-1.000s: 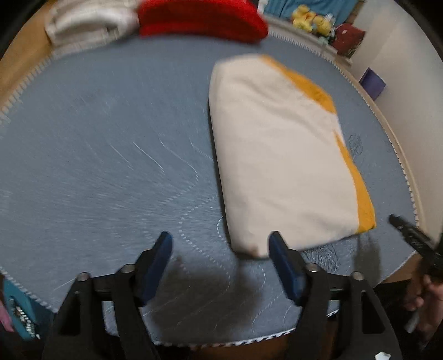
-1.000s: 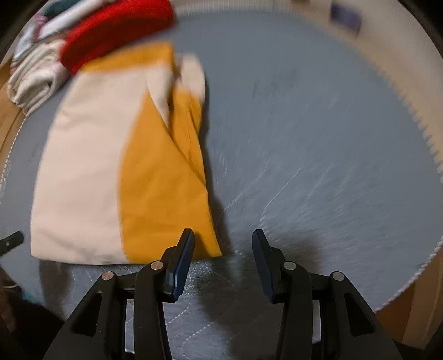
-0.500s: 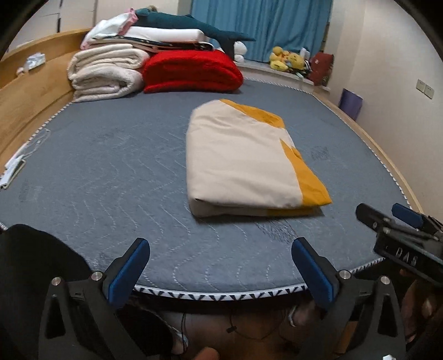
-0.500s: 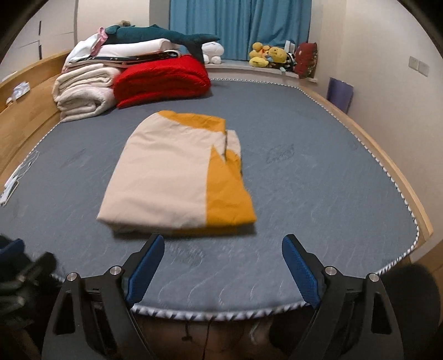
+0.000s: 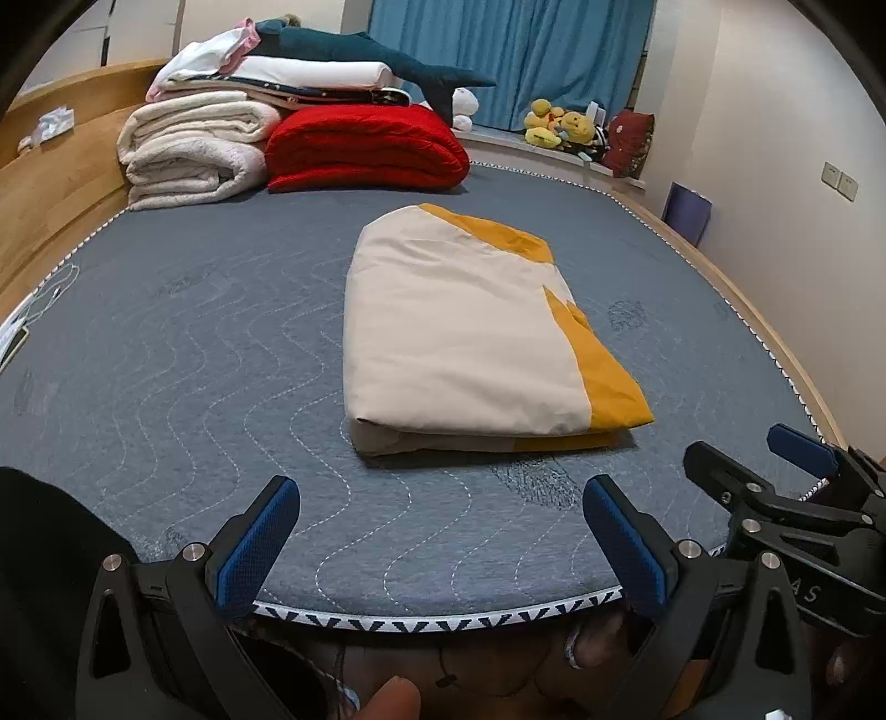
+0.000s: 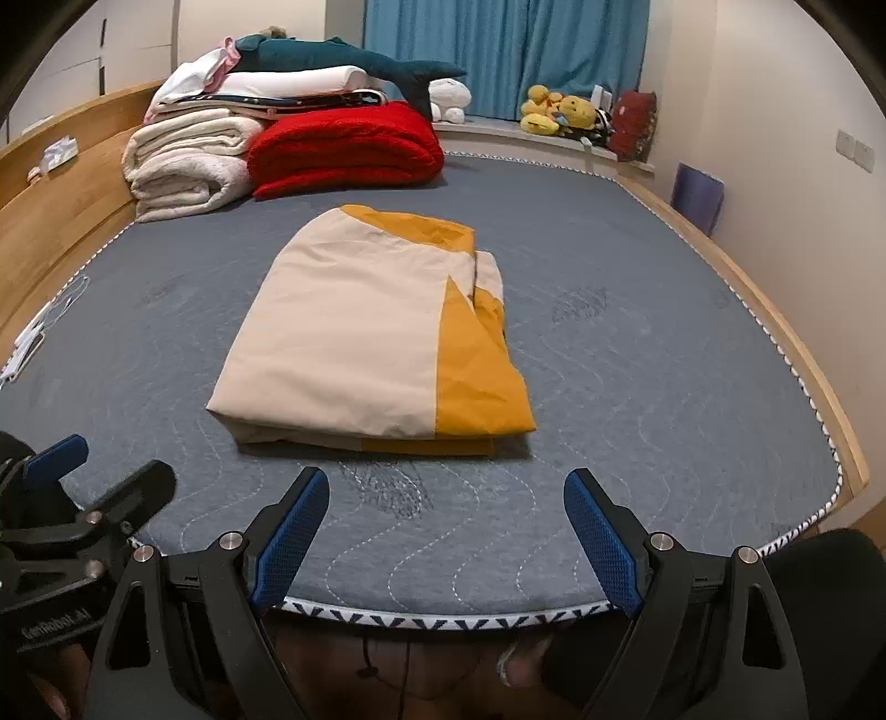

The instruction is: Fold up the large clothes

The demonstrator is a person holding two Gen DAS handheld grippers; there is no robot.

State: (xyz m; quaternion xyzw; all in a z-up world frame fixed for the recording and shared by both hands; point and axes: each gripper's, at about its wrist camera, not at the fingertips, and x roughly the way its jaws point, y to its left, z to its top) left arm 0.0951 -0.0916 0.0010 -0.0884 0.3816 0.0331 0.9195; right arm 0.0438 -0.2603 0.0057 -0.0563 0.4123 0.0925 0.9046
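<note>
A cream and mustard-yellow garment [image 5: 465,327] lies folded into a flat rectangle in the middle of the grey quilted mattress [image 5: 183,354]; it also shows in the right wrist view [image 6: 371,338]. My left gripper [image 5: 443,515] is open and empty, held back at the mattress's front edge, short of the garment. My right gripper [image 6: 443,509] is open and empty too, beside it at the same edge. The right gripper shows at the right of the left wrist view [image 5: 797,471], and the left gripper at the left of the right wrist view [image 6: 72,476].
A red blanket [image 5: 365,149], rolled white blankets [image 5: 194,149] and stacked bedding with a teal plush shark [image 5: 354,47] sit at the mattress's far end. Wooden bed frame [image 5: 50,194] on the left, white wall [image 5: 803,183] on the right, plush toys [image 5: 559,124] by the blue curtain.
Both grippers have pulled back from close over the garment to the mattress's front edge and opened wider. The folded garment lies as before.
</note>
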